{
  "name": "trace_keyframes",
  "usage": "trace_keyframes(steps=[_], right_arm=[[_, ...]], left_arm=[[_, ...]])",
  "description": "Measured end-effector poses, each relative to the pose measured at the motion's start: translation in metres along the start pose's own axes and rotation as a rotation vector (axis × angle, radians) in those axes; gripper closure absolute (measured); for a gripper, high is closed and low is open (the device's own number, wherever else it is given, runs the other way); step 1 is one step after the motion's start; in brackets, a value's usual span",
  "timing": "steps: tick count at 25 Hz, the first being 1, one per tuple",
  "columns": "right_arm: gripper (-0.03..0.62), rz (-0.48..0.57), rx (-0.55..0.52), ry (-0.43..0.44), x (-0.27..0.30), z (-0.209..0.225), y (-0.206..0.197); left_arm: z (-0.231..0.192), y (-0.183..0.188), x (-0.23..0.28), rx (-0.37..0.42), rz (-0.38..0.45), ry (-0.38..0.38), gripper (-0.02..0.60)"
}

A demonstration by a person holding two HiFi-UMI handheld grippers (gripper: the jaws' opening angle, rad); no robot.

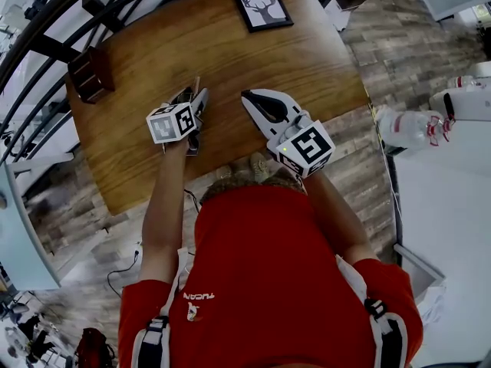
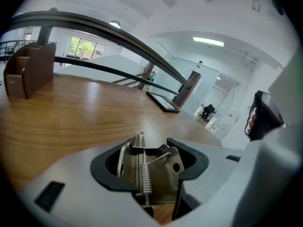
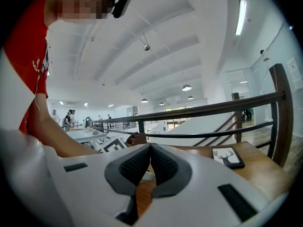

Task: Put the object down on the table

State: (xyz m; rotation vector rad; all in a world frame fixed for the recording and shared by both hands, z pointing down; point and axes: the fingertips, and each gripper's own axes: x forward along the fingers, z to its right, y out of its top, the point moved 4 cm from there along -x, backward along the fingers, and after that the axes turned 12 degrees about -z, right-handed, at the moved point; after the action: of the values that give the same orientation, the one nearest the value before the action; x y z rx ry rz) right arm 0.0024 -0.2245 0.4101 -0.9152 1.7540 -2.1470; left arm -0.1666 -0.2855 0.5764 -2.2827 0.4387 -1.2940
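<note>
A small metal clip with a coil spring sits between the jaws of my left gripper, and the dark pads close round its sides. The gripper is low over the wooden table, and the same clip pokes out past my left gripper there. To the right, my right gripper hovers over the table's near part. In its own view my right gripper has its ribbed pads touching at the tips, with nothing between them.
A brown wooden holder stands at the table's left edge. A framed deer picture lies at the far edge. A dark railing curves past the table's far left. White equipment stands on the floor at right.
</note>
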Motion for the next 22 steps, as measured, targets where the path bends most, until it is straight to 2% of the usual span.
trace_keyframes(steps=[7, 16, 22], right_arm=[[0.569, -0.007, 0.006, 0.006, 0.002, 0.002, -0.002], [0.569, -0.007, 0.009, 0.028, 0.008, -0.003, -0.003], [0.569, -0.007, 0.01, 0.028, 0.008, -0.004, -0.005]], left_arm=[[-0.005, 0.002, -0.007, 0.031, 0.044, 0.022, 0.299], [-0.013, 0.006, -0.026, 0.105, 0.088, 0.082, 0.295], [-0.019, 0.006, -0.037, 0.122, 0.121, 0.12, 0.295]])
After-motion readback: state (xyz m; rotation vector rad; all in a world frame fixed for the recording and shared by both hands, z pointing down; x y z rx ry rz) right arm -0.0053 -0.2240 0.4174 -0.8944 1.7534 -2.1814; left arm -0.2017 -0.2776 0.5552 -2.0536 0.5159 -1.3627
